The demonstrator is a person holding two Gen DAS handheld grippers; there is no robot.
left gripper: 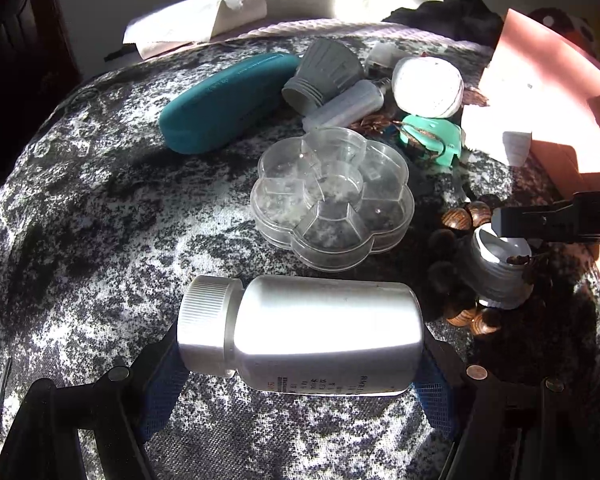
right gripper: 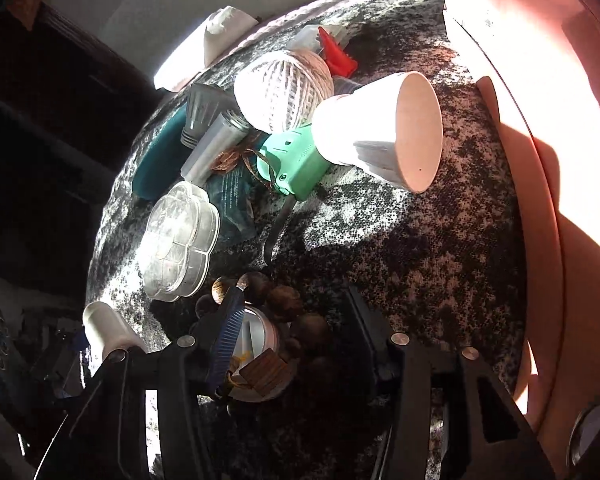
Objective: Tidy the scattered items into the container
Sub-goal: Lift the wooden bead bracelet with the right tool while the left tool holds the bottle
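A silver bottle (left gripper: 320,332) with a ribbed cap lies crosswise between the blue pads of my left gripper (left gripper: 300,392), which is shut on it just above the mottled cloth. My right gripper (right gripper: 294,300) points down over a small white threaded cup (right gripper: 258,340) ringed by a wooden bead bracelet (right gripper: 284,304). Its left finger (right gripper: 228,332) is at the cup's rim. Its right finger stands apart from the beads, so the jaws are open around them. The left wrist view shows that gripper (left gripper: 540,220) above the cup (left gripper: 496,272). The pink container (left gripper: 540,76) stands at the right.
On the cloth lie a clear flower-shaped box (left gripper: 332,200), a teal case (left gripper: 224,100), a grey bulb shell (left gripper: 324,72), a clear tube (left gripper: 344,108), a string ball (left gripper: 428,86), a green tool (left gripper: 432,136) and a white cone cup (right gripper: 380,132). Rolled paper (left gripper: 196,20) lies at the back.
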